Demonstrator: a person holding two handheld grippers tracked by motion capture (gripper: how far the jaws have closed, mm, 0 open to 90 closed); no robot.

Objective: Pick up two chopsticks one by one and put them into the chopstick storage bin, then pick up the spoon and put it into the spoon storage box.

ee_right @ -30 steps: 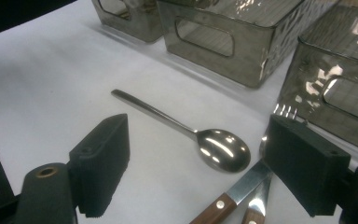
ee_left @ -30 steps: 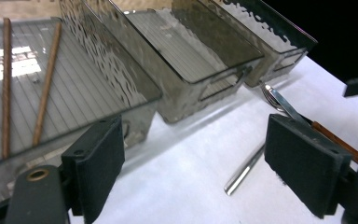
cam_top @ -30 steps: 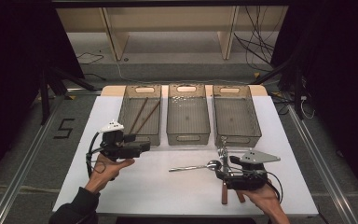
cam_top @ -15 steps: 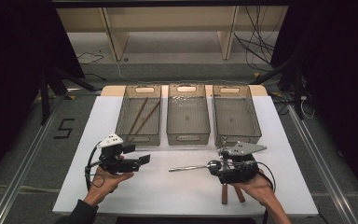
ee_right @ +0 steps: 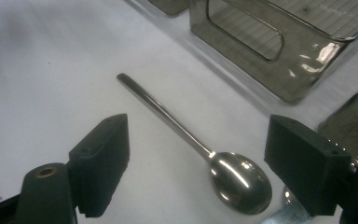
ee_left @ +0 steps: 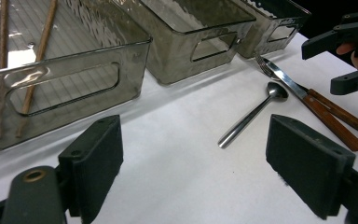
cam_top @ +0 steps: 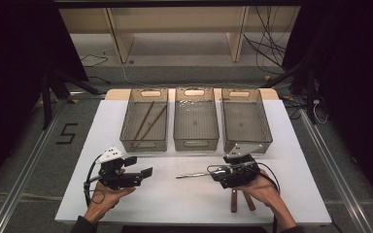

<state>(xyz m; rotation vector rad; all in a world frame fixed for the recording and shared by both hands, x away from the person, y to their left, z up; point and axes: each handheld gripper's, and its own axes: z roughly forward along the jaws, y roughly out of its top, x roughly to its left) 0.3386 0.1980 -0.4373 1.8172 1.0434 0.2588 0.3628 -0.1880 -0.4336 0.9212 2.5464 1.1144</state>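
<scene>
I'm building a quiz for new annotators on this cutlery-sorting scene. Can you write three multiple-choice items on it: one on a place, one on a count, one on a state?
1. Where do the wooden chopsticks lie?
A. left bin
B. middle bin
C. on the table

2. How many clear bins stand in the row?
A. two
B. three
C. four

3. How do the jaws of the right gripper stand around the spoon?
A. shut on its handle
B. open, either side of it
C. shut beside it

Answers:
1 A, the high view shows them inside the left bin.
2 B, three bins sit side by side.
3 B, the right gripper view shows the jaws wide apart, the spoon lying on the table between them.
</scene>
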